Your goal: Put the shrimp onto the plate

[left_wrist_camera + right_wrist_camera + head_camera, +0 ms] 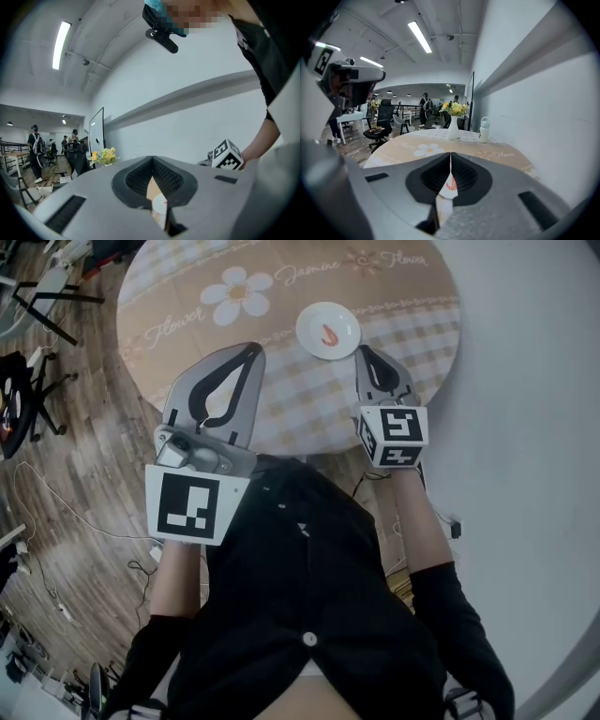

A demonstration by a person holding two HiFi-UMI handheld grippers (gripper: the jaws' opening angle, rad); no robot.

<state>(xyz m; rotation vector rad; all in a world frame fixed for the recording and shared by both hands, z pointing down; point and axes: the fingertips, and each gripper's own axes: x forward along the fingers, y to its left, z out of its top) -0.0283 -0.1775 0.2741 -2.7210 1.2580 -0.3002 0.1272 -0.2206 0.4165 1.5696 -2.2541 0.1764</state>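
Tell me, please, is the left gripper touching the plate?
Apart. The head view shows bare tablecloth between the left gripper, jaws shut, and the plate.

- We hold our left gripper (249,352) out ahead of us, its jaws pressed together.
- Our right gripper (365,352) is level beside it, jaws likewise together.

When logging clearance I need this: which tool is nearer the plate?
The right tool, whose tips show right by the plate holding the shrimp; the left tool is farther off to its left.
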